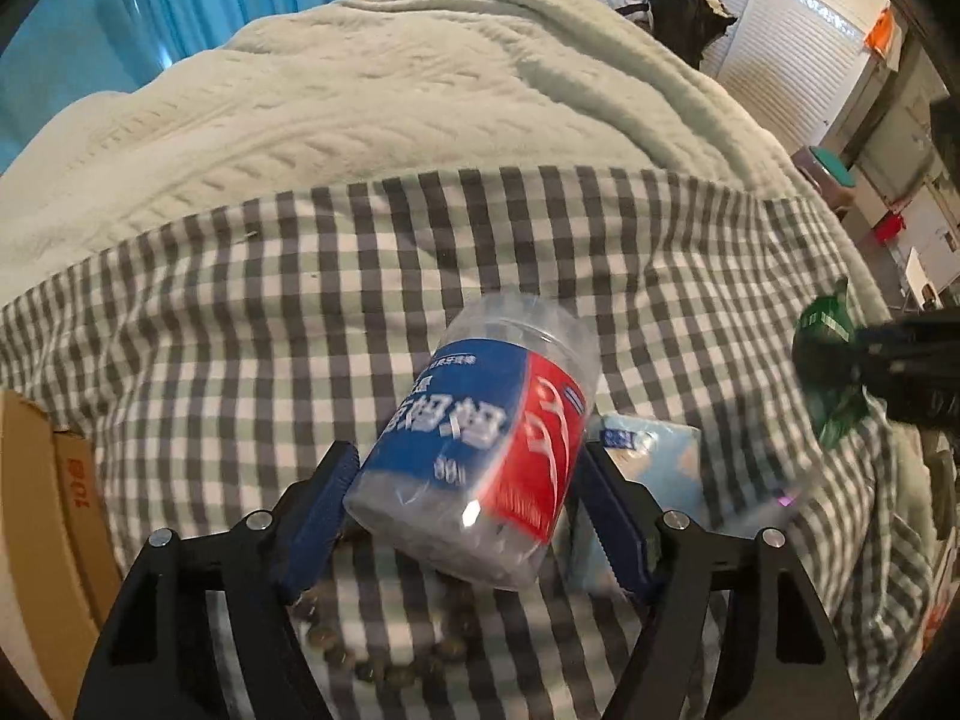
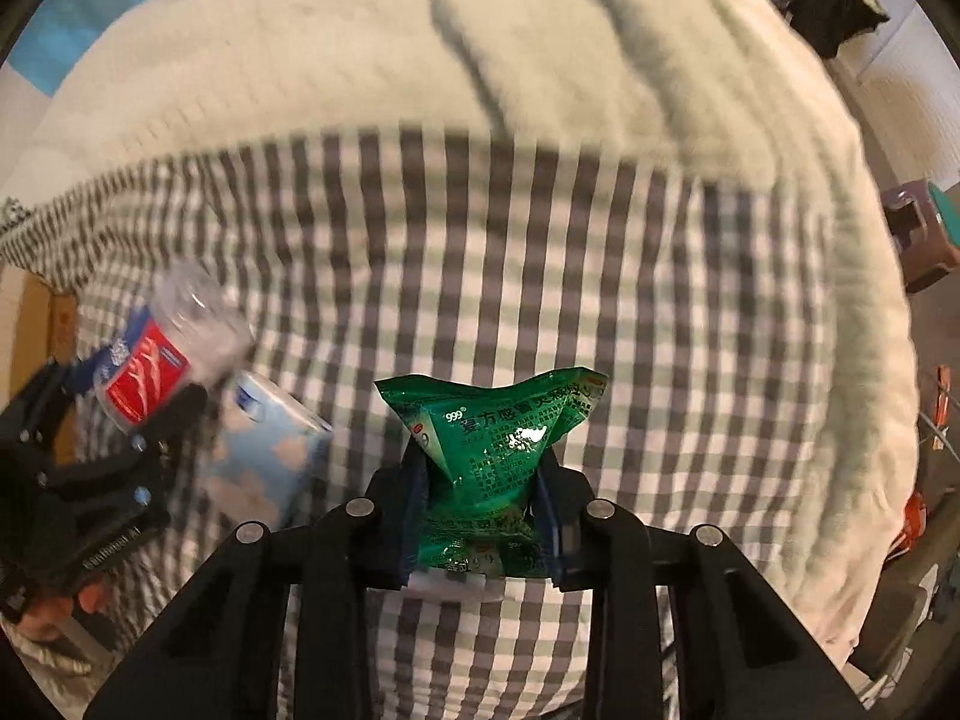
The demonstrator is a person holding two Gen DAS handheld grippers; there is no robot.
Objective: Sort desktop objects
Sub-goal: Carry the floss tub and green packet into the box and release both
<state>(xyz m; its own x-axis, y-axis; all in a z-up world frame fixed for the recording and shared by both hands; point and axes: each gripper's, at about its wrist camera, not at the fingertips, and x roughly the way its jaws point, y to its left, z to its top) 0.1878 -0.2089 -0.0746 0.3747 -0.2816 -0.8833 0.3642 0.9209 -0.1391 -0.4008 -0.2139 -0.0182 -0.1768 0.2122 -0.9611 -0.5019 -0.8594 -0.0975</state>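
clear plastic jar with blue-red label (image 1: 480, 450) pinched in left gripper (image 1: 465, 516), lifted over gray-white checked bedsheet (image 1: 240, 312), long axis tilted, clear end up-right, crinkled green foil sachet (image 2: 501, 450) upright, clamped in right gripper (image 2: 480, 516), light-blue tissue pack (image 1: 651, 468) just beside jar

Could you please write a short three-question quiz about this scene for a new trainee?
1. True or false: the left gripper holds the clear plastic jar with the blue and red label.
2. What does the right gripper hold? A) green foil packet B) brown cardboard box
3. Which item lies on the grey checked cloth beside the jar?

Key: 1 true; 2 A; 3 the light blue tissue pack.
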